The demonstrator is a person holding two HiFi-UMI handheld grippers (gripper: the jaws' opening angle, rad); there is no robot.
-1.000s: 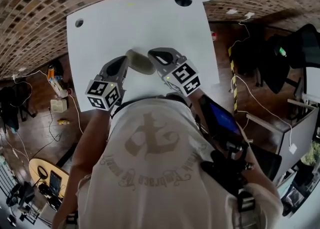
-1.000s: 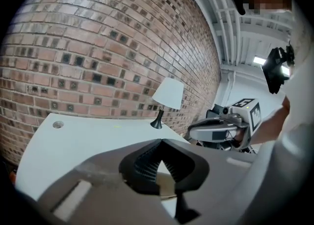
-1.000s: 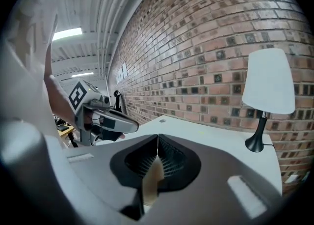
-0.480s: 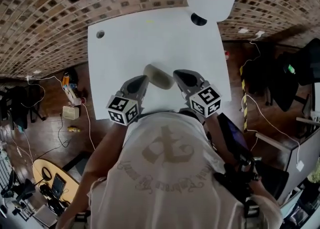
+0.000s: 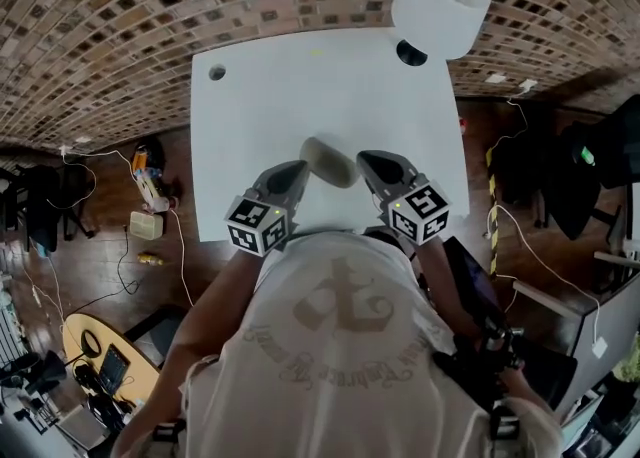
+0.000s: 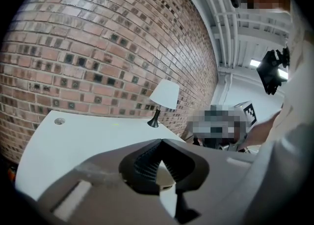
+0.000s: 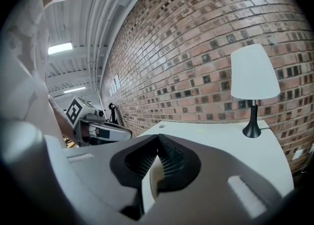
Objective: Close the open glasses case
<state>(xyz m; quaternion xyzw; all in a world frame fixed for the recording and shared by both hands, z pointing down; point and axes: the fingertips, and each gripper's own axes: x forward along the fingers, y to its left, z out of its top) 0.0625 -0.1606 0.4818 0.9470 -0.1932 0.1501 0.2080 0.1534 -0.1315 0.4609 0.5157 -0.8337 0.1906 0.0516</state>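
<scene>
Beige glasses case [image 5: 329, 162] lies on the white table [image 5: 300, 86]. The left gripper [image 5: 296, 169] and right gripper [image 5: 366, 159] angle inward at its ends, jaws pressed together.

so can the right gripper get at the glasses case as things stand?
Likely yes. The glasses case lies on the white table. The right gripper, jaws shut, sits just beside its right end, with nothing between. The left gripper is at the other end, and the lamp stands far back.

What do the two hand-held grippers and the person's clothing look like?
The left hand-held gripper and the right hand-held gripper are grey shells with black ribbed pads. Each carries a cube with black-and-white square markers. The person wears a pale T-shirt with a grey emblem.
</scene>
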